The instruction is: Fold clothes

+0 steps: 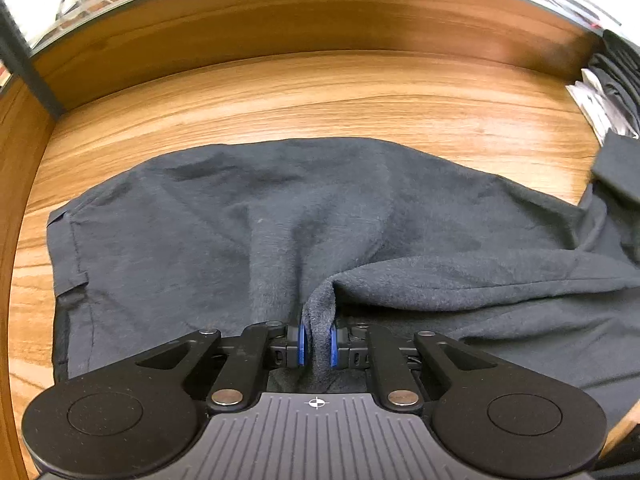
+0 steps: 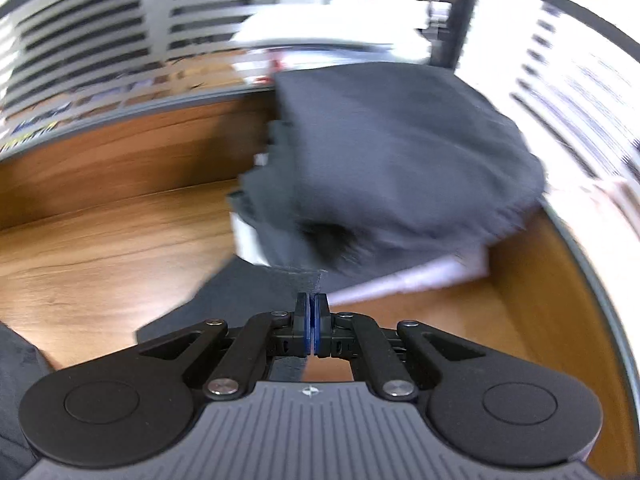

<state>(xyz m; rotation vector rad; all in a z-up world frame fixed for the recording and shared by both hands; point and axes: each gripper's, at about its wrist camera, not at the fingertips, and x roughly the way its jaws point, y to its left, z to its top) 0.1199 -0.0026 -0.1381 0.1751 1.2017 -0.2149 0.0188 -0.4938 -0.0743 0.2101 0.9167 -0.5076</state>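
I have the left gripper (image 1: 316, 346) pointing steeply down at the dark grey garment (image 1: 280, 216), which lies spread across the wooden desk (image 1: 320, 96). Its blue-padded fingers (image 1: 302, 346) are clamped on a pinched-up ridge of the cloth, which rises between the pads and falls away in folds to the right. A hem and belt loop show at the garment's left edge.

My right gripper (image 2: 312, 328) has its fingers (image 2: 307, 330) pressed together, and a thin edge of the same dark fabric (image 2: 296, 280) sits right at their tips; the cloth runs down under the gripper. That view is blurred. Beyond it, a stack of folded dark clothes (image 2: 400, 152) sits on the desk near its raised wooden back edge (image 2: 140, 148), with something white (image 2: 420, 276) poking out beneath the stack. In the left view, the same stack (image 1: 616, 80) appears at the far right.
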